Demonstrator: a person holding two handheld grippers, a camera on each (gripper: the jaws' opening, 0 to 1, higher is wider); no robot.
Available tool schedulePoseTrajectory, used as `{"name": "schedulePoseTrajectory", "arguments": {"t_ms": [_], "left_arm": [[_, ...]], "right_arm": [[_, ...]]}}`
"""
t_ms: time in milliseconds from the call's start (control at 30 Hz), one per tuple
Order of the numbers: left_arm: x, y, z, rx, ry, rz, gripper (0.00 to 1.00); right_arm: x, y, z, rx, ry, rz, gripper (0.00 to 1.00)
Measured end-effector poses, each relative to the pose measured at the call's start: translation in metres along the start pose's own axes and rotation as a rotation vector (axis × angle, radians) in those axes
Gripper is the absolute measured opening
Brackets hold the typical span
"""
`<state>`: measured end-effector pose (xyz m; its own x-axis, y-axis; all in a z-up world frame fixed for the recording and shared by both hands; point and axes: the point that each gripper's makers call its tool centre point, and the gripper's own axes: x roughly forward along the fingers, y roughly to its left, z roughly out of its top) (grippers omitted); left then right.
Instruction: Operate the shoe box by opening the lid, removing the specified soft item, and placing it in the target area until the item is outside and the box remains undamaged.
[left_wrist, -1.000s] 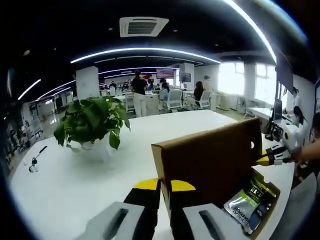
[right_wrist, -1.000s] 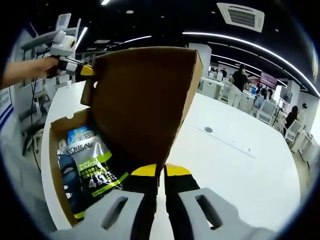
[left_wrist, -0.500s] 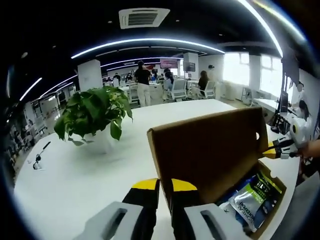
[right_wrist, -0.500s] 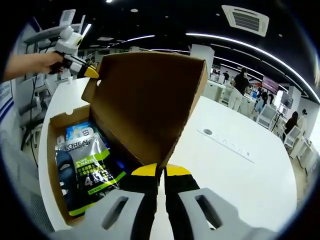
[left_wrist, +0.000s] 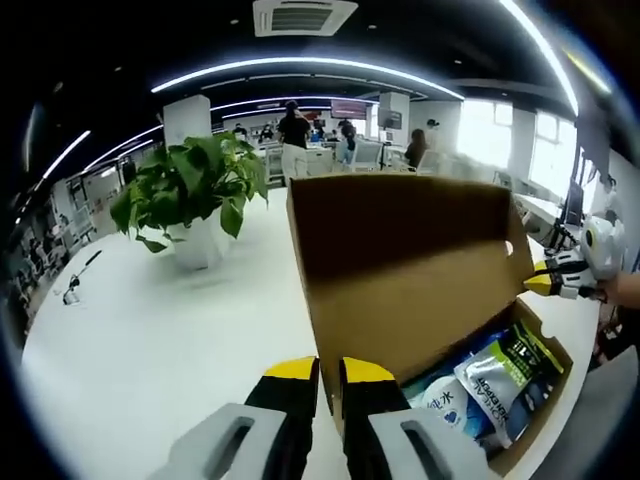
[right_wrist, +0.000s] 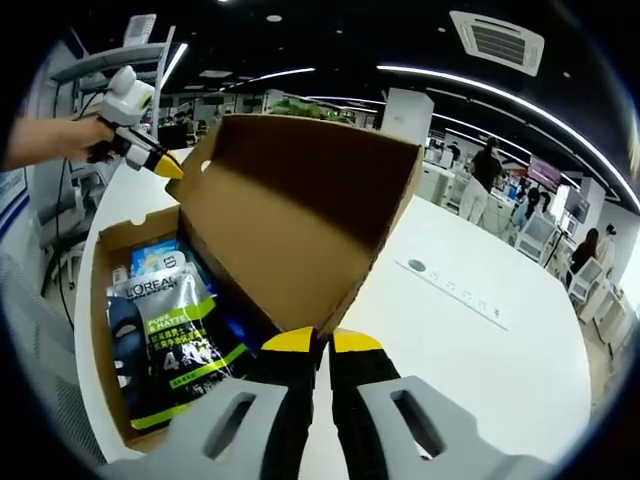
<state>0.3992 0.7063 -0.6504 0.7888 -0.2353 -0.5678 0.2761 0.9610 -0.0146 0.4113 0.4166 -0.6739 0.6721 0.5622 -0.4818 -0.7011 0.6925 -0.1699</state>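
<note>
- Cardboard shoe box (right_wrist: 120, 300) sits on the white table (left_wrist: 150, 340) with its lid (left_wrist: 410, 270) swung up to roughly upright, so I'd call the opening step basically done.
- Left gripper (left_wrist: 318, 372): in the left gripper view its yellow-tipped fingers (left_wrist: 290, 375) come up from 6 o'clock, closed together right at the lid's near corner. Looks like they're pinching the lid edge, but I can't say for sure the cardboard is actually between them.
- Right gripper (right_wrist: 322, 345): same story in the right gripper view. Fingers (right_wrist: 290, 345) together at 6 o'clock, right on the opposite lid corner, looking clamped on the edge.
- In each view the other gripper pokes in beside the far lid corner, at 3 o'clock in the left gripper view and 10 o'clock in the right gripper view, a hand (right_wrist: 60, 135) holding it.
- The soft item, a dark and green pouch (right_wrist: 175, 335) with L'OREAL printed on it, is lying inside the box, around 8 o'clock in the right gripper view. A blue and white pack (left_wrist: 440, 400) sits just beside it.
- Still to do, as I see it: free a gripper off the lid, pull the pouch out, set it down in the target area. No tears or crushing I can spot on the box.
- Potted plant (left_wrist: 190, 205) stands well apart, at 10 o'clock in the left gripper view.
</note>
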Motion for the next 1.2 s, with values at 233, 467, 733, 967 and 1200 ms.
{"name": "schedulePoseTrajectory", "arguments": {"t_ms": [233, 467, 733, 967, 1200], "left_arm": [[0.006, 0.002, -0.010, -0.018, 0.025, 0.022, 0.02], [0.009, 0.002, -0.009, -0.044, 0.026, 0.015, 0.02], [0.015, 0.002, -0.008, -0.046, 0.043, 0.004, 0.02], [0.022, 0.005, -0.008, -0.047, 0.058, -0.005, 0.03], [0.027, 0.006, -0.009, -0.054, 0.069, -0.010, 0.03]], "right_arm": [[0.003, -0.002, 0.000, 0.009, 0.013, 0.001, 0.03], [0.006, -0.002, -0.001, 0.008, 0.021, 0.004, 0.03], [0.010, -0.004, -0.001, 0.010, 0.027, 0.007, 0.04], [0.012, -0.007, -0.002, 0.018, 0.030, 0.009, 0.04], [0.015, -0.008, -0.003, 0.030, 0.033, 0.010, 0.04]]}}
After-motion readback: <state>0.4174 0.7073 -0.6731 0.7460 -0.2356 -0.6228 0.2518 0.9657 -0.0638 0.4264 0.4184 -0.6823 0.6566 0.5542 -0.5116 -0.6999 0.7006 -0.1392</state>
